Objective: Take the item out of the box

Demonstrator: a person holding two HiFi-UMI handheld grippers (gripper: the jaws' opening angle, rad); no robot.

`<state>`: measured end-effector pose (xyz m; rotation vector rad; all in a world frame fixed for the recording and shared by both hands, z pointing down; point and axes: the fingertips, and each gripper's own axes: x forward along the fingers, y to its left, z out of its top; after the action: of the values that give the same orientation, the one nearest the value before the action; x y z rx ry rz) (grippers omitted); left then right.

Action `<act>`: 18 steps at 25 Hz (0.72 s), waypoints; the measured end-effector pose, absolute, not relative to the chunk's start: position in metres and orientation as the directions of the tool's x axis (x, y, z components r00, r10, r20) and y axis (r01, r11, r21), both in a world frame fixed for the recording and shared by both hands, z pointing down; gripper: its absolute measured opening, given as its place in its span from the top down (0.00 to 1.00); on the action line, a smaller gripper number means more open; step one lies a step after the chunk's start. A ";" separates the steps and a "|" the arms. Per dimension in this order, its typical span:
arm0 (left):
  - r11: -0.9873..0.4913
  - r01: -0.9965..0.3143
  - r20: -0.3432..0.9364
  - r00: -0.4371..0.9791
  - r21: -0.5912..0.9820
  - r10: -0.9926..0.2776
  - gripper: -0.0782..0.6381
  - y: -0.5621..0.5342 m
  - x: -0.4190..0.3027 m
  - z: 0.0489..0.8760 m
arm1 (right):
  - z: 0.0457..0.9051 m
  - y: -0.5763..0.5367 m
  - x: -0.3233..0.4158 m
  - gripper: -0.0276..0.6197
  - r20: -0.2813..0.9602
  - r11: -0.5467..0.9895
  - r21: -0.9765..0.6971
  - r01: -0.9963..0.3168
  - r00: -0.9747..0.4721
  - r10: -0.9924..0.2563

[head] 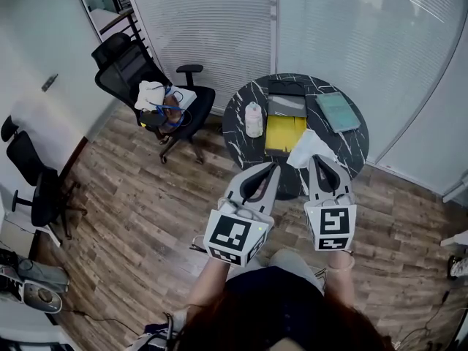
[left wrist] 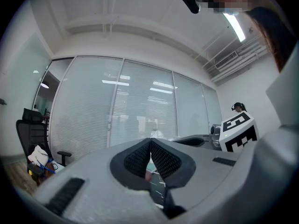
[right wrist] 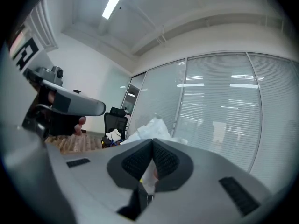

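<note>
As we hold both tools side by side before our body, they point forward and down toward the round black table (head: 238, 134). The left tool (head: 273, 165) (left wrist: 150, 140) has its jaws pressed together tip to tip, empty. The right tool (head: 316, 159) (right wrist: 153, 141) pinches a crumpled white bag (head: 310, 149) (right wrist: 152, 127) at its very tips. The bag fans out beyond the jaws, away from us, over the table's near edge and just beside the near right corner of the open yellow box (head: 285, 134). Its crumpled form shows no clear long axis. The box's long side runs away from us. We cannot make out what lies inside the bag, and the box's interior shows only yellow.
</note>
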<state>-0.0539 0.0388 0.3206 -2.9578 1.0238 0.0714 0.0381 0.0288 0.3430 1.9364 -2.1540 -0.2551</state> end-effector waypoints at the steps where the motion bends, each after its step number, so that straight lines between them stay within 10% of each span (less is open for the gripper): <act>1: -0.786 -0.618 -0.047 0.785 0.005 -0.618 0.85 0.040 -0.053 0.320 | 0.341 0.030 0.038 0.92 0.053 0.110 0.282 -0.953 -0.099 -0.994; 18: -0.758 -0.653 -0.018 0.757 -0.006 -0.653 0.85 0.072 -0.039 0.315 | 0.318 0.075 0.046 0.92 0.020 0.155 0.259 -0.953 -0.156 -0.988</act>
<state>-0.0392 0.0715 0.3147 -2.9336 1.0896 0.0232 0.0455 0.0749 0.3178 1.9097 -2.2401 -0.2761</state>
